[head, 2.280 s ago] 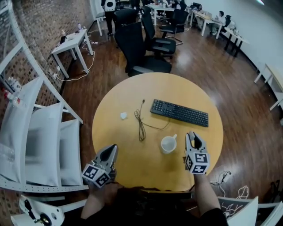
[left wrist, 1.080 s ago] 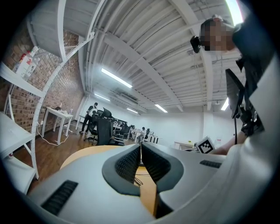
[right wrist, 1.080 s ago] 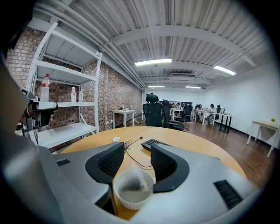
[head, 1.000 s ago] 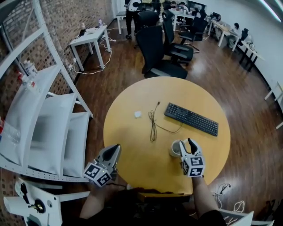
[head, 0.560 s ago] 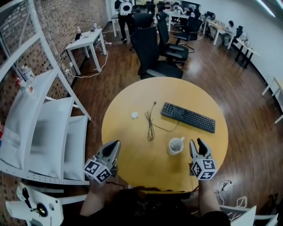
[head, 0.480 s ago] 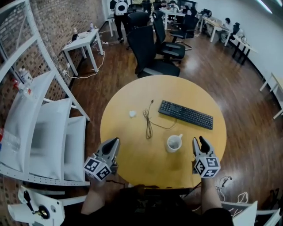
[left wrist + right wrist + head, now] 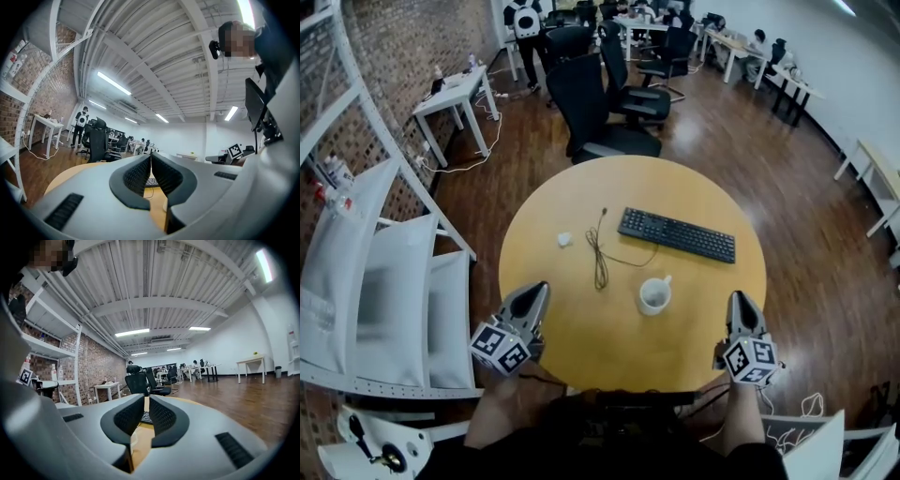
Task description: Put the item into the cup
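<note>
White cup [image 7: 654, 296] interior unreadable; small white item [image 7: 563, 240] beside cable [image 7: 598, 258].

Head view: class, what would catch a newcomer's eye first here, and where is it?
The round yellow table fills the middle, with a white cup near its front and a black keyboard behind it. Two marker-cubed grippers flank the near edge: the left gripper with fingers together, the right gripper with fingers closing on nothing.
</note>
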{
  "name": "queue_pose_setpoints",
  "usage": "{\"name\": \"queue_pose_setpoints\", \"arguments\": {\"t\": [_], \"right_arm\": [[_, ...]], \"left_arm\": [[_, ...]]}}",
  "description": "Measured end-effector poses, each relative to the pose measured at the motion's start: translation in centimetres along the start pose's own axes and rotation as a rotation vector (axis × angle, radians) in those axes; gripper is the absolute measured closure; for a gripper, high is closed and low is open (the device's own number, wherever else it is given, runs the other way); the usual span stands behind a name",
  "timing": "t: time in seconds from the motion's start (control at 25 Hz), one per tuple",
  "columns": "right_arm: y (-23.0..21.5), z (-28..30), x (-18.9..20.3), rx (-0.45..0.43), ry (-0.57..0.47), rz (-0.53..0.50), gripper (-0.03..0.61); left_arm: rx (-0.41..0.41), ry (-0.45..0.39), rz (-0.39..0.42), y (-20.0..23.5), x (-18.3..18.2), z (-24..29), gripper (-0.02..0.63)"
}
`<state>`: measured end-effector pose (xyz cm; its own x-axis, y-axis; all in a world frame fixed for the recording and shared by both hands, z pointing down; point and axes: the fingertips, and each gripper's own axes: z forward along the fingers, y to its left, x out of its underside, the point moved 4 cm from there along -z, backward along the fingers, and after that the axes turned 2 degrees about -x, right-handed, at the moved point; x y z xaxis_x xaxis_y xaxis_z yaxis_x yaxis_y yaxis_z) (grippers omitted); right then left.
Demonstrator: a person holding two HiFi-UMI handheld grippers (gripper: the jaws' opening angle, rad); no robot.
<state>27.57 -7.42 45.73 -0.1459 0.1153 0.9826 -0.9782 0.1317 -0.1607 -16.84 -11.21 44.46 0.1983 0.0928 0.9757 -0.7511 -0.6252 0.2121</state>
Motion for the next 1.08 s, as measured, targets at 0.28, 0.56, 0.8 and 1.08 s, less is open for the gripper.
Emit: {"name": "queue_pose_setpoints", "arguments": {"t": [0.28, 0.56, 0.8, 1.08], "right_arm": [[1.0, -1.1, 0.5, -0.034, 0.000, 0.012, 0.569], [2.6, -0.9, -0.2, -0.058, 0.023, -0.027, 0.569], [2.8, -0.8, 0.0, -0.091, 0.016, -0.010, 0.569], [2.9, -0.5, 0.7, -0.114, 0.023, 0.004, 0.569]], "left_arm": [[0.009, 0.006, 0.001, -0.9, 0.2, -0.6, 0.612], [-0.021, -0.001, 0.000, -0.7, 0.4, -1.8, 0.612], [-0.046, -0.012, -0.014, -0.7, 0.5, -2.7, 0.612], [-0.044, -0.018, -0.022, -1.3, 0.9, -2.7, 0.612]]}}
